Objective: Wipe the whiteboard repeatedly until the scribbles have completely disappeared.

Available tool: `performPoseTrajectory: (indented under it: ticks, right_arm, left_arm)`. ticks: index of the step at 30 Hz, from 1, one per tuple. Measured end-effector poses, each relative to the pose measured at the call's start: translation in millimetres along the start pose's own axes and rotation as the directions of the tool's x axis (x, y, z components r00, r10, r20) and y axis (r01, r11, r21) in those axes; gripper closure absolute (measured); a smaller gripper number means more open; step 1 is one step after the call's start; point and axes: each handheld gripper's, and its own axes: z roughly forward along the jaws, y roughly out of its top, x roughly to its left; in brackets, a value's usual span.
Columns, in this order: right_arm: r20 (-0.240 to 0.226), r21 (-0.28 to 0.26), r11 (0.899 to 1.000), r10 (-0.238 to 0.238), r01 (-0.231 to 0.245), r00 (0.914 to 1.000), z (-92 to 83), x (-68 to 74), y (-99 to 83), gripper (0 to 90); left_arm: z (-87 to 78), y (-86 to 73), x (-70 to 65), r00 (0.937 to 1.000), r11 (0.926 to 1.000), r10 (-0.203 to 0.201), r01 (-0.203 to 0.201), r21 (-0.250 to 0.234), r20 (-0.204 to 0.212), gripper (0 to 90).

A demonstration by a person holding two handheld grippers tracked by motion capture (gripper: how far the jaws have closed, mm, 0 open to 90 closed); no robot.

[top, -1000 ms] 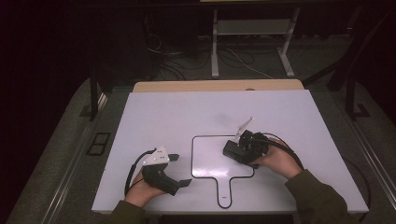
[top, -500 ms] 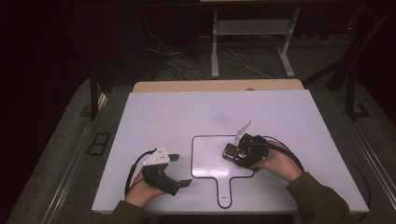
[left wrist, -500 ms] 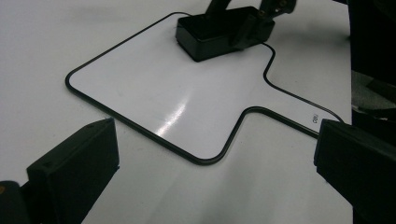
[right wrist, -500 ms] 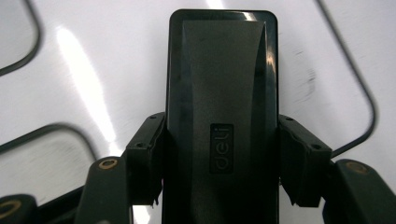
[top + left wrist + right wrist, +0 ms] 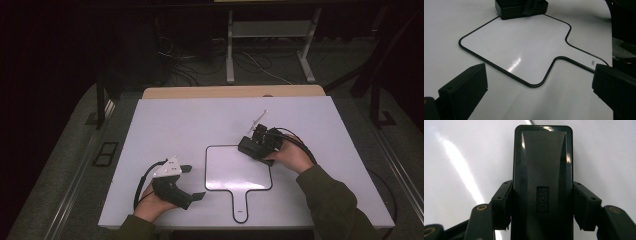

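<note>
From the high view, your right gripper [image 5: 251, 144] has the black whiteboard eraser [image 5: 248, 146] set down on the far right corner of the paddle-shaped whiteboard [image 5: 235, 170], which lies flat at the near middle of the bench [image 5: 200, 120]. Your left gripper [image 5: 192, 182] rests near the bench's near left edge, jaws spread with nothing between them.

In the left gripper view, the whiteboard [image 5: 519, 47] lies ahead between those open jaws, the eraser [image 5: 520, 7] at its far corner.

In the right gripper view, the jaws clamp the eraser [image 5: 542, 177] across its two long sides, near the "deli" mark. Its glossy plastic shell looks stiff and light but probably slick, so grip mid-body on the flat sides and press level while wiping.
</note>
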Motion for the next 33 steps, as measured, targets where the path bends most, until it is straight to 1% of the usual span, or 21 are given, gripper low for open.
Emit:
performPoseTrajectory:
  ticks: [1, 3, 6, 9, 10, 11, 12, 14, 15, 16, 17, 18, 20, 21, 22, 23, 25, 27, 30, 31, 33]
  right_arm:
    - [0.000, 0.000, 1.000, 0.000, 0.000, 1.0000, 0.0, 0.0, 0.0, 38.5]
    - [0.000, -0.004, 1.000, 0.004, -0.004, 1.0000, 1.5, -6.3, 2.1, 38.5]
    - [0.006, -0.008, 1.000, 0.028, -0.028, 0.9996, 3.5, -14.8, 5.1, 38.4]
    - [0.007, -0.009, 0.999, 0.042, -0.042, 0.9991, 3.8, -17.2, 6.1, 38.4]
    - [0.015, -0.010, 0.999, 0.031, -0.031, 0.9994, 4.2, -19.5, 6.0, 38.5]
    - [0.018, -0.010, 0.999, 0.035, -0.035, 0.9992, 4.3, -20.3, 6.0, 38.5]
    - [0.008, -0.013, 0.999, 0.049, -0.049, 0.9988, 4.2, -20.0, 5.8, 38.4]
    - [0.012, -0.011, 0.999, 0.048, -0.048, 0.9988, 4.0, -19.4, 5.7, 38.5]
    - [0.024, -0.009, 0.999, 0.038, -0.038, 0.9990, 3.9, -18.8, 5.5, 38.5]
    - [0.018, -0.005, 0.999, 0.036, -0.035, 0.9992, 3.1, -16.7, 5.5, 38.5]
    - [0.028, -0.003, 1.000, 0.025, -0.025, 0.9993, 3.1, -15.4, 5.0, 38.5]
    - [0.018, -0.001, 1.000, 0.026, -0.026, 0.9995, 2.4, -12.9, 4.7, 38.4]
    - [0.014, -0.003, 1.000, 0.002, -0.002, 0.9999, 1.9, -8.4, 3.3, 38.5]
    - [0.011, 0.000, 1.000, 0.007, -0.007, 0.9999, 1.3, -4.9, 2.6, 38.4]
    - [0.008, -0.002, 1.000, -0.004, 0.004, 1.0000, 0.9, -2.0, 2.0, 38.4]
    - [0.017, 0.003, 1.000, -0.023, 0.023, 0.9996, 0.4, -0.1, 1.5, 38.4]
    - [0.018, 0.005, 0.999, -0.032, 0.032, 0.9993, -0.1, 2.9, 2.1, 38.5]
    - [0.034, 0.007, 1.000, -0.027, 0.027, 0.9990, 0.5, -0.4, 3.0, 38.4]
    - [0.030, -0.001, 1.000, 0.003, -0.003, 0.9995, 2.0, -10.4, 4.5, 38.4]
    - [0.039, 0.007, 1.000, 0.016, -0.016, 0.9991, 2.0, -13.1, 4.9, 38.4]
    - [0.031, 0.005, 1.000, 0.023, -0.024, 0.9992, 2.6, -16.8, 5.3, 38.4]
  left_arm:
    - [0.1, 0.0, 0.1, 1.0000, 1.0000, 0.000, 0.000, 0.001, 0.000, 0.0]
    - [0.0, 0.0, 0.1, 1.0000, 1.0000, 0.000, 0.000, -0.001, 0.001, 0.0]
    - [-0.2, -0.1, 0.4, 1.0000, 1.0000, 0.000, 0.000, -0.002, 0.000, 0.0]
    - [0.0, -0.4, 0.4, 1.0000, 1.0000, -0.001, 0.001, -0.004, 0.000, 0.0]
    - [-0.1, -0.2, 0.3, 1.0000, 1.0000, -0.001, 0.001, -0.002, 0.000, 0.0]
    - [-0.1, -0.2, 0.4, 1.0000, 1.0000, 0.001, -0.001, -0.001, 0.001, 0.0]
    - [0.0, -0.2, 0.4, 1.0000, 1.0000, -0.001, 0.001, -0.001, 0.001, 0.0]
    - [0.1, -0.2, 0.3, 1.0000, 1.0000, 0.000, 0.000, 0.000, 0.002, 0.0]
    - [0.1, -0.2, 0.3, 1.0000, 1.0000, -0.001, 0.001, 0.000, 0.002, 0.0]
    - [0.1, -0.2, 0.3, 1.0000, 1.0000, -0.001, 0.001, -0.001, 0.001, 0.0]
    - [0.1, -0.2, 0.4, 1.0000, 1.0000, -0.001, 0.001, -0.001, 0.001, 0.0]
    - [0.0, -0.1, 0.3, 1.0000, 1.0000, -0.002, 0.002, -0.002, 0.001, 0.0]
    - [0.0, 0.0, 0.2, 1.0000, 1.0000, 0.000, 0.000, -0.001, 0.001, 0.0]
    - [0.0, 0.0, 0.1, 1.0000, 1.0000, 0.001, -0.001, 0.000, 0.001, 0.0]
    - [0.1, 0.0, 0.0, 1.0000, 1.0000, 0.002, -0.002, 0.001, 0.001, 0.0]
    - [0.2, 0.1, 0.0, 1.0000, 1.0000, 0.003, -0.003, 0.001, 0.002, 0.0]
    - [0.8, 0.1, -0.5, 1.0000, 1.0000, 0.000, 0.000, 0.000, 0.003, 0.0]
    - [0.8, 0.3, -0.6, 1.0000, 1.0000, 0.003, -0.003, 0.000, 0.003, 0.0]
    - [0.1, 0.0, 0.1, 1.0000, 1.0000, 0.003, -0.003, 0.001, 0.002, 0.0]
    - [0.2, -0.2, 0.4, 1.0000, 1.0000, 0.000, 0.000, 0.000, 0.002, 0.0]
    - [0.2, -0.5, 0.7, 1.0000, 1.0000, -0.002, 0.002, 0.000, 0.002, 0.0]
